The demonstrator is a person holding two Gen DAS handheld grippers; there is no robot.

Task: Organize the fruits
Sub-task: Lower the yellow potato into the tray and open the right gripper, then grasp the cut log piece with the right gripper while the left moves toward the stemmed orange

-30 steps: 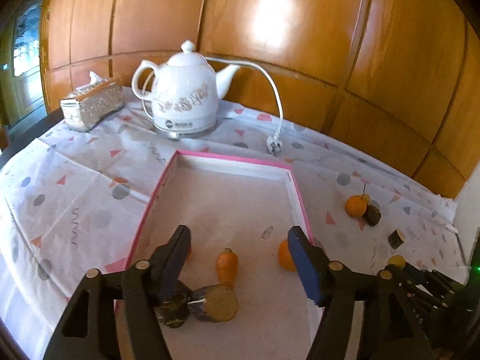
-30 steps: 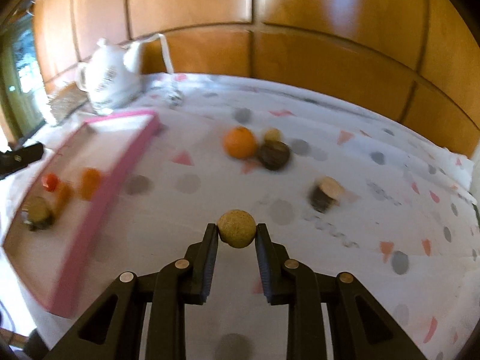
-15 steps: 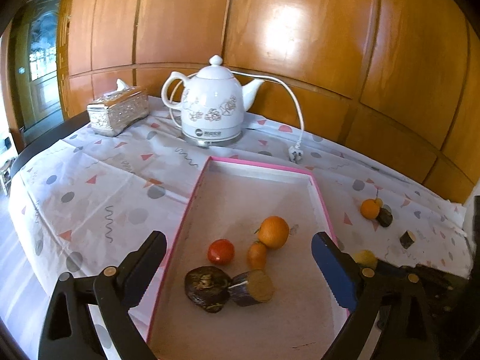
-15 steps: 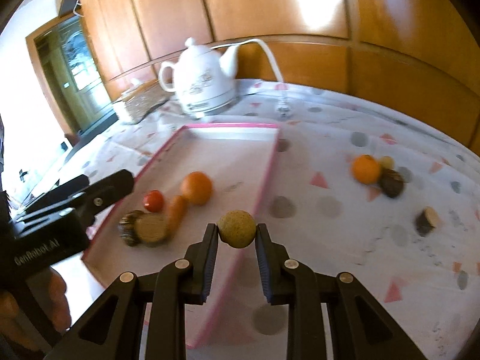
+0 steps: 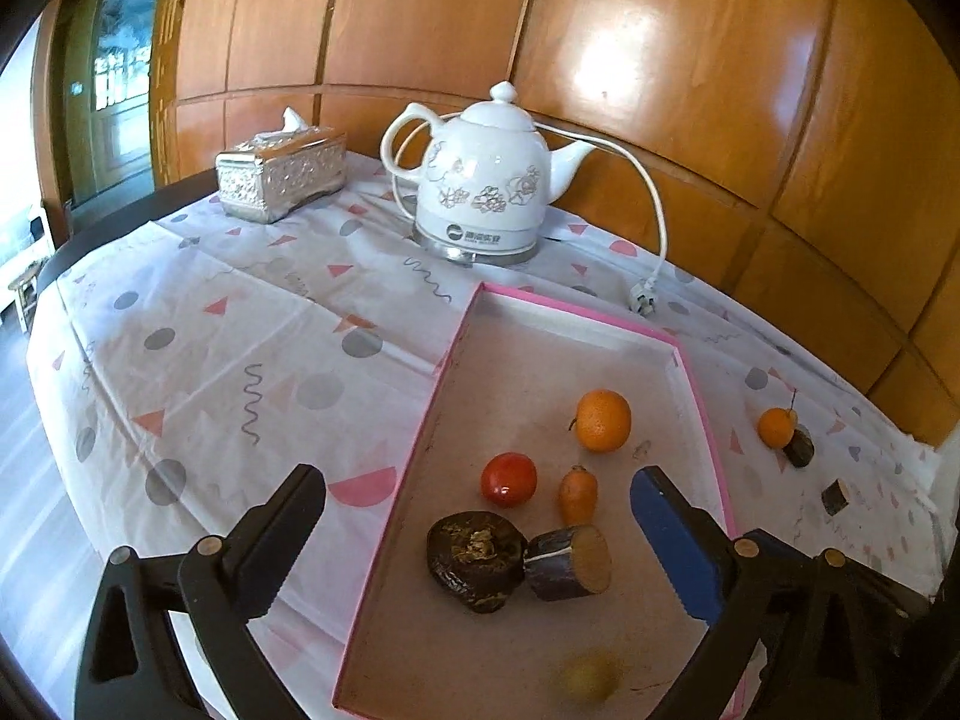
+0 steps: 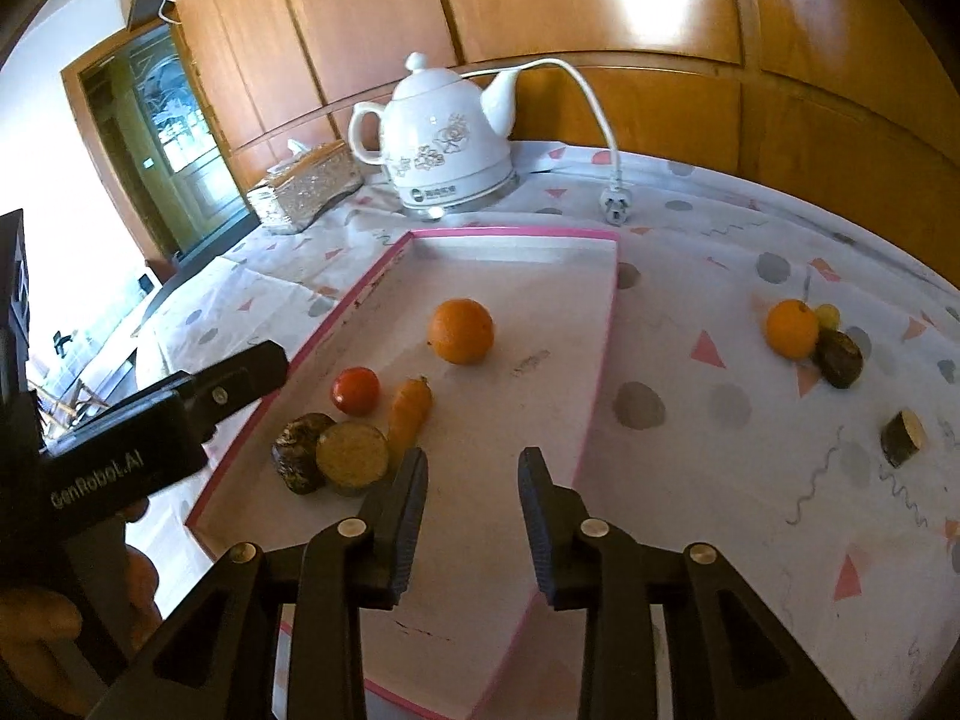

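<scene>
**Two open grippers over a pink-rimmed fruit tray**

Left wrist view, left to right: an ornate silver tissue box sits at upper left on a white tablecloth printed with grey dots and pink triangles. A white ceramic electric kettle with a floral print stands at upper centre, its white cord and plug trailing to the right. The left gripper fills the lower frame, its jaws still opening, very wide, with nothing held. Between them lies a shallow rectangular tray with a pink rim. In it are a red tomato, a dark wrinkled fruit, a small orange carrot-shaped piece, a dark cut cylinder with a tan face and a round orange. A blurred yellowish ball shows at the tray's near end, lower centre. At right, outside the tray, are a second orange touching a dark lump, and a small cut piece farther right.

Right wrist view: the right gripper, at lower centre above the tray's near end, has jaws opening and empty.
</scene>
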